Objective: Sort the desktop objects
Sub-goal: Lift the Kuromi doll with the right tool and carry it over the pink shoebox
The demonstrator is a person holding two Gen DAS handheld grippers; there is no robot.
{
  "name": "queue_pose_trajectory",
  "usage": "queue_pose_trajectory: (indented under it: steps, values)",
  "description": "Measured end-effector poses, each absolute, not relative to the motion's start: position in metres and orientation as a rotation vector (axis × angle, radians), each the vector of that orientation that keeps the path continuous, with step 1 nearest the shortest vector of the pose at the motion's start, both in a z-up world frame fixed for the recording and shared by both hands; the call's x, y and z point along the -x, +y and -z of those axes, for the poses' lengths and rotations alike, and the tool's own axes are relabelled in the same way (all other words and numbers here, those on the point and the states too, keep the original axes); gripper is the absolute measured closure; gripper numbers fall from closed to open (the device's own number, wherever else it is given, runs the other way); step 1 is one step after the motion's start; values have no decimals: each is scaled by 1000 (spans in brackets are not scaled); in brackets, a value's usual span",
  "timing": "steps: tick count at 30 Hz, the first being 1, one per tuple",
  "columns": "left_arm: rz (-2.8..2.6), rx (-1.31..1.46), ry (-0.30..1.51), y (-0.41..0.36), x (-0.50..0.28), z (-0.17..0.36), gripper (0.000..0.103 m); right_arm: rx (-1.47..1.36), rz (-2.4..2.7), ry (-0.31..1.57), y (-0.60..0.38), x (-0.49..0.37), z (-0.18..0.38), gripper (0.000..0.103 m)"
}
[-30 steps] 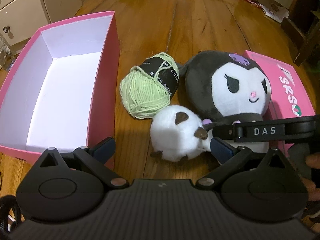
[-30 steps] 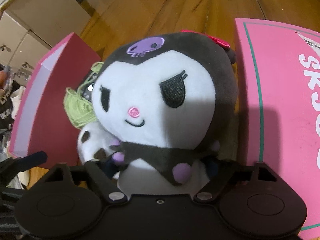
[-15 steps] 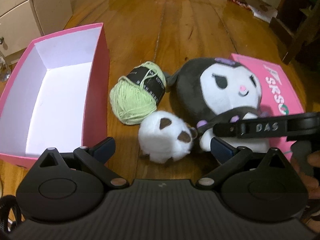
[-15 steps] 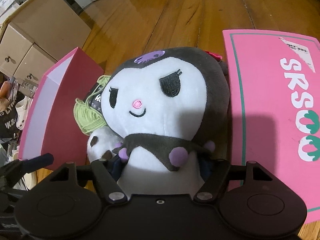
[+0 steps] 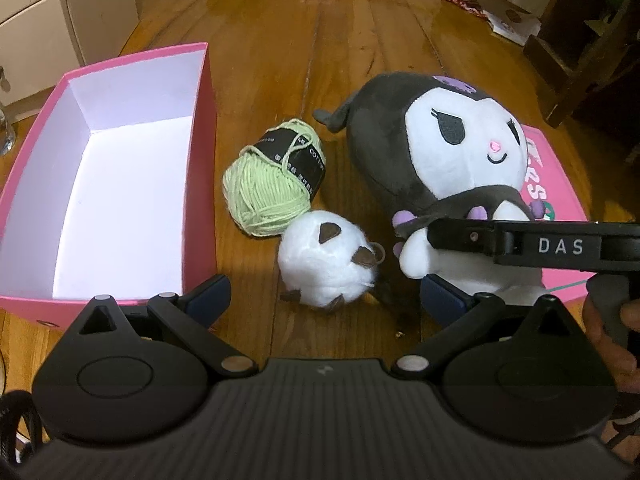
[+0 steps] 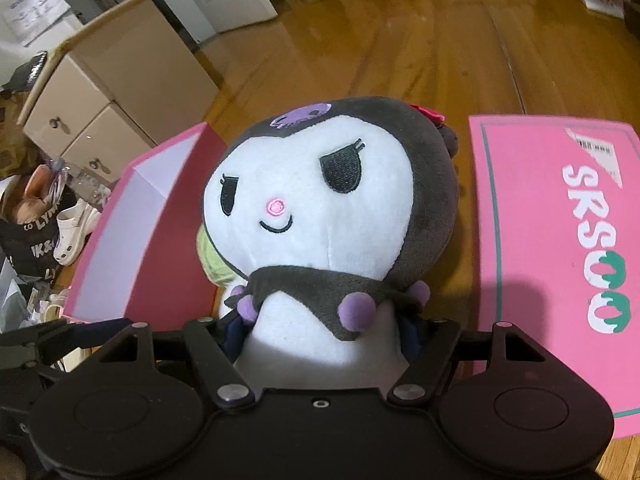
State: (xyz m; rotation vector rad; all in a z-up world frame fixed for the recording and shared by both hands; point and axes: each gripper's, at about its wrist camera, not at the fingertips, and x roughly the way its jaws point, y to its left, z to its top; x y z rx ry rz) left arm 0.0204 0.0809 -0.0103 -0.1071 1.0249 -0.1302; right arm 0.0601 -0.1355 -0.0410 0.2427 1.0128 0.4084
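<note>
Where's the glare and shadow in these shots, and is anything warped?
Left wrist view: glare streaks the far floor, and a shadow falls around the white ball. Right wrist view: a dark shadow crosses the pink lid; fisheye bends the floorboards and the lid's edges, and the plush looms large.

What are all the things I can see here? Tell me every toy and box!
doll: one, dark grey and white with purple bits, on the wooden floor, its body between the right claw's fingers.
fluffy toy: one, white with brown patches, in front of the yarn, left of the doll.
yarn: one ball, light green with a black label, between box and doll.
box: one, pink outside, white inside, nothing in it, on the left.
lid: one, pink with white letters, flat on the floor, right of the doll.
drawers: one beige unit, far left.
left claw: black, open, holding nothing.
right claw: black, shut on the doll.
</note>
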Motion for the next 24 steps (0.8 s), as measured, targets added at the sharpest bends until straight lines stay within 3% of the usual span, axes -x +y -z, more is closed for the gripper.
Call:
queue_pose_trajectory:
  steps: [24]
  values:
    - [125,108,970,139,-13,-32,0,-137,-505,856,-75,-53,-6,27]
